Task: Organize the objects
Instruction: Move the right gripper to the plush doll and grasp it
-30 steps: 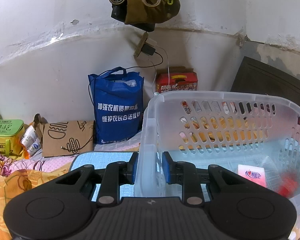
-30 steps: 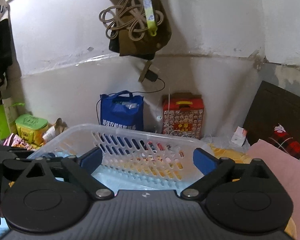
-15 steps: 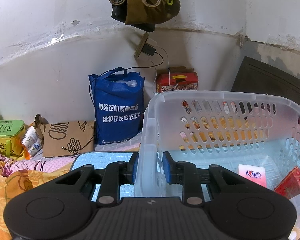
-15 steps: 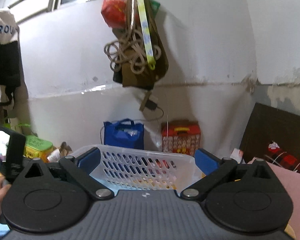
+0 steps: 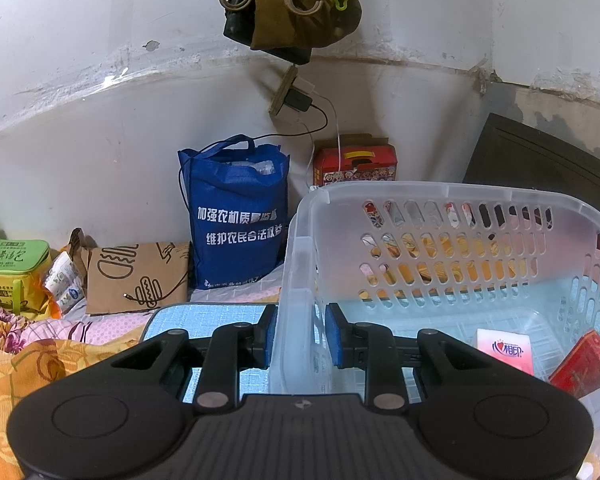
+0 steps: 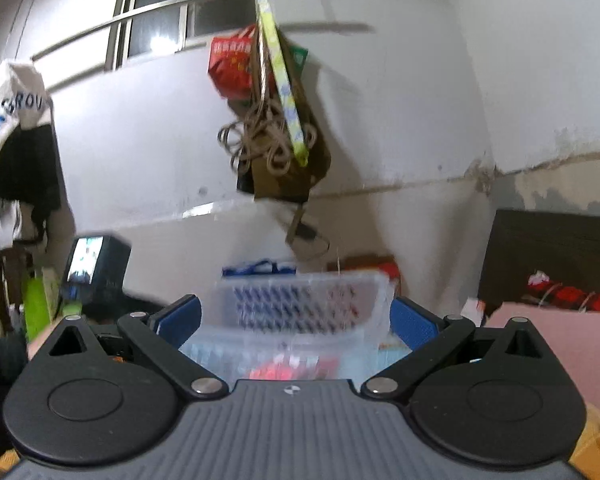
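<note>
**Red pack now in basket, right gripper backs off empty**

Left gripper (image 5: 298, 336) is clamped on the near-left wall of the clear plastic basket (image 5: 440, 196), one blue pad outside, one inside, holding it steady on the light-blue mat (image 5: 204, 316). No shift there vs. a sec ago: same grip, same spot.

What changed is inside the basket. A sec ago a red blur was dropping at the right edge; half a sec ago it had landed; now the red pack (image 5: 584, 362) lies tilted against the right wall, just beside the white card w/ red heart logo (image 5: 505, 349). So one more item is sorted in.

Right gripper (image 6: 294, 320) has pulled back and tipped up: its view went from basket-filling-frame to mostly wall, window and the hanging bundle of cord and bags (image 6: 276, 136), w/ the basket small and blurred low between the jaws. Jaws stand wide apart, nothing between the pads (basket is well beyond them, not gripped).

Judgement: drop-off step is done; right hand looks free to fetch the next thing, while the left acts as the anchor. Likely candidates sit left of the basket by the wall, e.g. snack packets (image 5: 62, 280) near the green box (image 5: 12, 268) (only a guess). Blue tote (image 5: 236, 216) and red carton (image 5: 354, 164) stand behind, untouched.
</note>
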### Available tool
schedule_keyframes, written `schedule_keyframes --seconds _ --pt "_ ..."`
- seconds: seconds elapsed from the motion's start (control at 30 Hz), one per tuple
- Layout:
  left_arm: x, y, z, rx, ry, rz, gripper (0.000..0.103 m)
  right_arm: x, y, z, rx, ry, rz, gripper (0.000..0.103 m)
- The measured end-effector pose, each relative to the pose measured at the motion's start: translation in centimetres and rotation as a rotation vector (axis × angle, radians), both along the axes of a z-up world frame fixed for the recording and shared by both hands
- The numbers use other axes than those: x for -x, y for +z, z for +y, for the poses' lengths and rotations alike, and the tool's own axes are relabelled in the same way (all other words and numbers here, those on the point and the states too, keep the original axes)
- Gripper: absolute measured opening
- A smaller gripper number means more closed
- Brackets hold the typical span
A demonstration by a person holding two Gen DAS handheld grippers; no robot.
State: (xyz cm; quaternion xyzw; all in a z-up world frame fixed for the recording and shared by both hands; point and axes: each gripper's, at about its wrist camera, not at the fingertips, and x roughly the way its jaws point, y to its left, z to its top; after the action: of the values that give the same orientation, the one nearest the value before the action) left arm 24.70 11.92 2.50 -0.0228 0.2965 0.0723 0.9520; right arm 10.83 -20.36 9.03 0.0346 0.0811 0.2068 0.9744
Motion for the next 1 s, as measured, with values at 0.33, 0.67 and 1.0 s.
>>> schedule_keyframes --seconds 0.33,0.67,1.0 --pt "0.1 0.0 0.1 -0.011 -0.014 -0.007 0.030 0.5 -4.4 1.1 0.018 -0.058 0.121 0.103" --pt "0.2 -0.2 0.0 -0.005 -0.017 -0.011 0.030 -0.7 -6.6 4.3 0.147 -0.158 0.193 0.103" --pt "0.1 -0.2 0.0 -0.010 -0.014 -0.016 0.030 -2.3 -7.1 6.7 0.142 -0.124 0.255 0.103"
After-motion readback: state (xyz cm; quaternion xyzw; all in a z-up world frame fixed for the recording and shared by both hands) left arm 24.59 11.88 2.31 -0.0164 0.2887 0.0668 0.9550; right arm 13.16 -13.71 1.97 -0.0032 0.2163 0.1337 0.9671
